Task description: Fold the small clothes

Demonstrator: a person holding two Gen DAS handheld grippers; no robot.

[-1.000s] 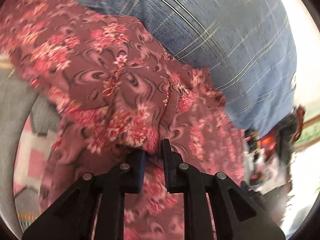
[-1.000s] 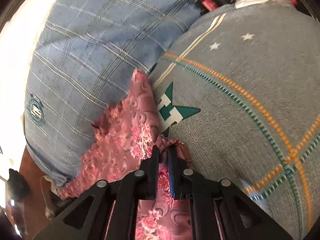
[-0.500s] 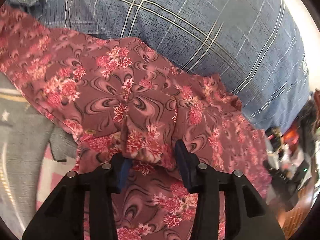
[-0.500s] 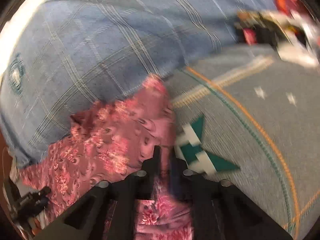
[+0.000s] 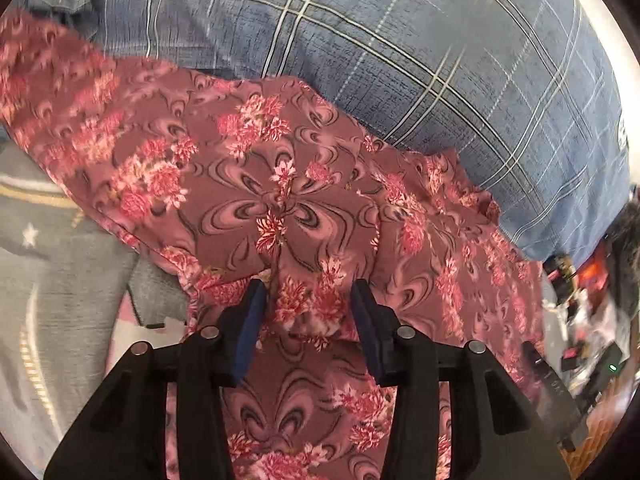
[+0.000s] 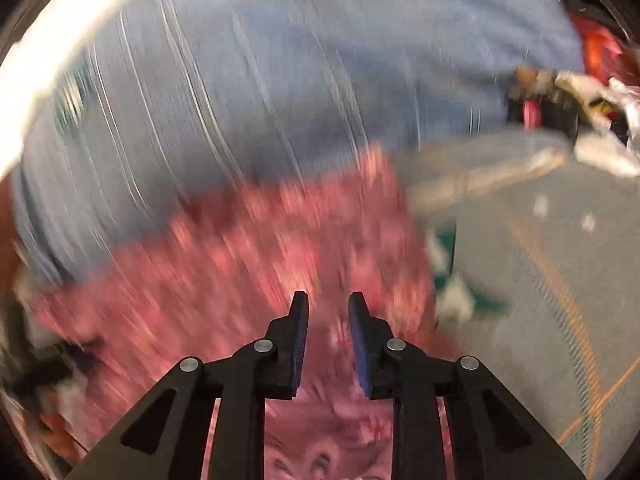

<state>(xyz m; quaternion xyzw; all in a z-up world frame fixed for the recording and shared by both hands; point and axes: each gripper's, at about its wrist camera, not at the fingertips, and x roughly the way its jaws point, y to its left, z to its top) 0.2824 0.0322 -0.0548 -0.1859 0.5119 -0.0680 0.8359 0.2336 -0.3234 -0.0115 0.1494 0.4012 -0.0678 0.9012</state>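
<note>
Maroon floral cloth point(image 5: 288, 184) is spread on the grey blanket point(image 5: 60, 280) against the blue checked pillow point(image 5: 400, 60), long axis crosswise. A bunched fold sits between the left gripper point(image 5: 306, 300)'s parted jaws, unpinched. The right gripper point(image 6: 328, 312) is opening, blurred, apparently empty.

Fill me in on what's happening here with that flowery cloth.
A person is folding a small pink floral garment with hand-held tongs, on a bed beside a blue plaid pillow and a grey blanket. The left tongs stand open, with a bunched fold of the garment between the jaws and not visibly pinched. The right tongs are opening above the garment; that view is badly blurred, and nothing appears gripped. The fold looks unfinished.
</note>
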